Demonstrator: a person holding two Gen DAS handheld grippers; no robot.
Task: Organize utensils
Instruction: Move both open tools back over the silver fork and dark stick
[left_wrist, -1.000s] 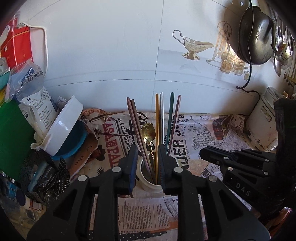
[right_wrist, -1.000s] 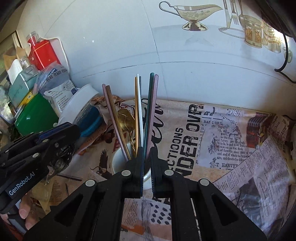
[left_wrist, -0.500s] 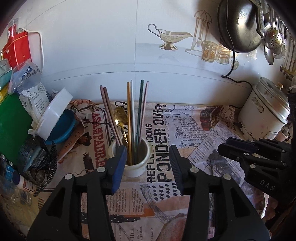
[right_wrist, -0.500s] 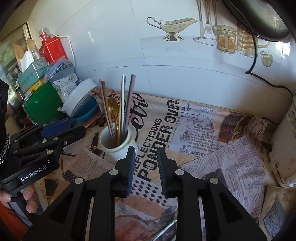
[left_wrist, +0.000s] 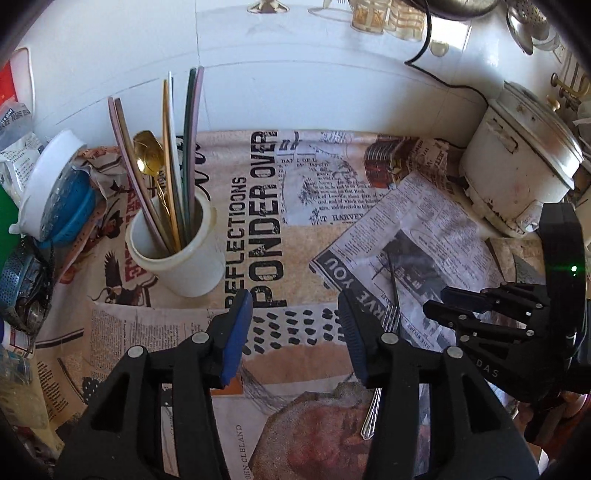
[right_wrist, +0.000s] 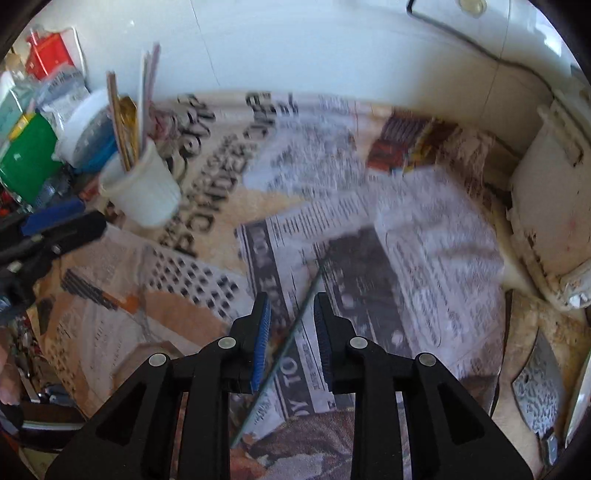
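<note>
Now both tools farther from cup.

White cup, gold spoon

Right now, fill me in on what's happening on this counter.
A person is sorting utensils with two handheld grippers. The white cup already holds chopsticks and a gold spoon. A fork lies loose on the newspaper. The right gripper hangs open over the fork, its jaws either side of the handle, not gripping. The left gripper is open and empty in front of the cup. A knife lies off to the right.
</note>
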